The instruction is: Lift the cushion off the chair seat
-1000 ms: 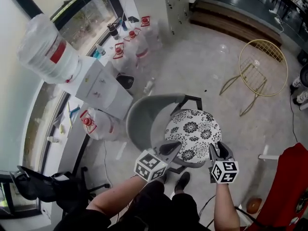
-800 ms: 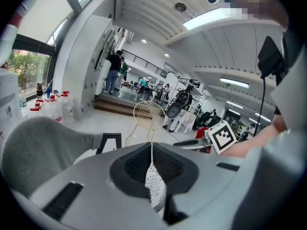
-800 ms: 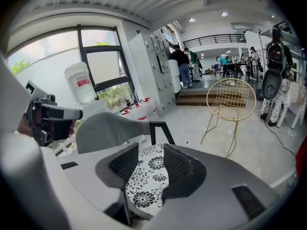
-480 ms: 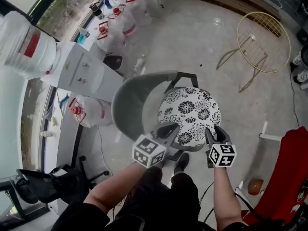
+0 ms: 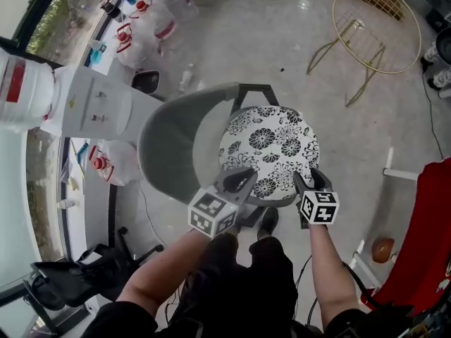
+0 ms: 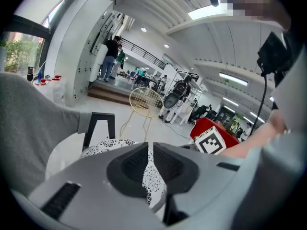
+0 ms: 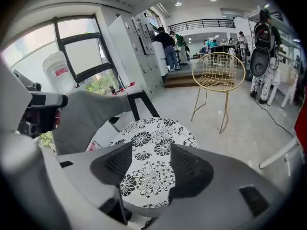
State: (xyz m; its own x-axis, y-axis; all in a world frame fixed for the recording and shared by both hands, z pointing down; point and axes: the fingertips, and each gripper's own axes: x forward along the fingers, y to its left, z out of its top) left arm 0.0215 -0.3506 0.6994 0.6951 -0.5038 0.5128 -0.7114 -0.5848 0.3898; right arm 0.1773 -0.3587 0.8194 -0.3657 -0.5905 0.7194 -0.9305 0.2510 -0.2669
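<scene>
A round cushion (image 5: pixel 271 146) with a black-and-white flower print lies on the seat of a grey chair (image 5: pixel 169 143) with a curved back. My left gripper (image 5: pixel 243 179) hovers at the cushion's near-left edge, its jaws nearly together with nothing between them. In the left gripper view the cushion (image 6: pixel 103 147) shows past the left gripper (image 6: pixel 150 150). My right gripper (image 5: pixel 310 179) is over the near-right edge. Its jaws are opening. In the right gripper view the right gripper (image 7: pixel 151 152) frames the cushion (image 7: pixel 153 138) below, pads not pressing on it.
A gold wire chair (image 5: pixel 377 27) stands on the floor beyond. A water dispenser (image 5: pixel 91 108) and several water bottles (image 5: pixel 151 13) are at the left. A black office chair (image 5: pixel 70 280) is at lower left, a red object (image 5: pixel 423 238) at right. The person's legs are below the seat.
Both grippers have come down toward the near edge of the cushion, and the chair sits higher in the head view. The cushion has not moved on the seat.
</scene>
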